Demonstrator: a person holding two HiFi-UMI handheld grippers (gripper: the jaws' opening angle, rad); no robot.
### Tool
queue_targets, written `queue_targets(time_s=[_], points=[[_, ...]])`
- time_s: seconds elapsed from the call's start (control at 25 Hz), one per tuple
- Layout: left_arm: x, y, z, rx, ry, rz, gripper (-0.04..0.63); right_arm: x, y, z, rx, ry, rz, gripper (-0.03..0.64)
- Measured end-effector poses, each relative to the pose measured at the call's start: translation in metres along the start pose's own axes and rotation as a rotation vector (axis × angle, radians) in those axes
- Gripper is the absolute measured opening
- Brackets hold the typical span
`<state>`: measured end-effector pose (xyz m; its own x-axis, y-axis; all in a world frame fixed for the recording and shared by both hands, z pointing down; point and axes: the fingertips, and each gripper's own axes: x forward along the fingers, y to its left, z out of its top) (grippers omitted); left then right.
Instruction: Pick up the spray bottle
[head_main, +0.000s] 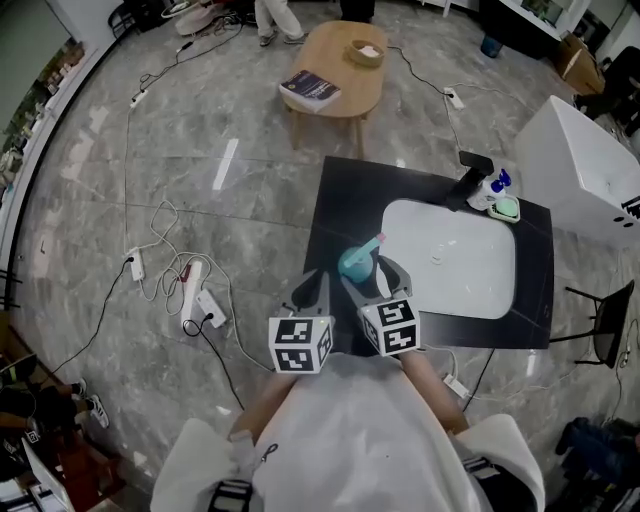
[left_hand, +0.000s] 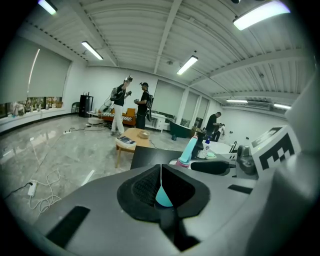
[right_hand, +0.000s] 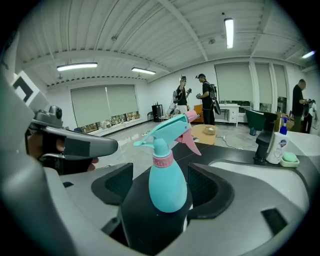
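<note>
A teal spray bottle with a pink collar and trigger stands upright on the black counter, at the sink's left edge. In the right gripper view the bottle sits between the jaws of my right gripper, which is open; both pads stand clear of its body. In the head view my right gripper reaches around the bottle from the near side. My left gripper hovers just left of it, shut with nothing between its pads. The bottle's nozzle shows beyond the left jaws.
A white sink is set in the counter, with a black faucet, a soap bottle and a green soap dish at its far corner. A wooden table stands beyond. Cables and power strips lie on the floor at left.
</note>
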<state>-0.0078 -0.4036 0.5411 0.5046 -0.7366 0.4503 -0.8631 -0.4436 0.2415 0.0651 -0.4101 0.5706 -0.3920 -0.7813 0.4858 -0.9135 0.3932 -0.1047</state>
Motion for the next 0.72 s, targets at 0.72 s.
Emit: queue_targets(time_s=[0.72], points=[[0.016,0.007,-0.007,-0.018,0.065,0.087,0.029,0.038,-0.007,-0.009,-0.047,0.047,0.058,0.33]])
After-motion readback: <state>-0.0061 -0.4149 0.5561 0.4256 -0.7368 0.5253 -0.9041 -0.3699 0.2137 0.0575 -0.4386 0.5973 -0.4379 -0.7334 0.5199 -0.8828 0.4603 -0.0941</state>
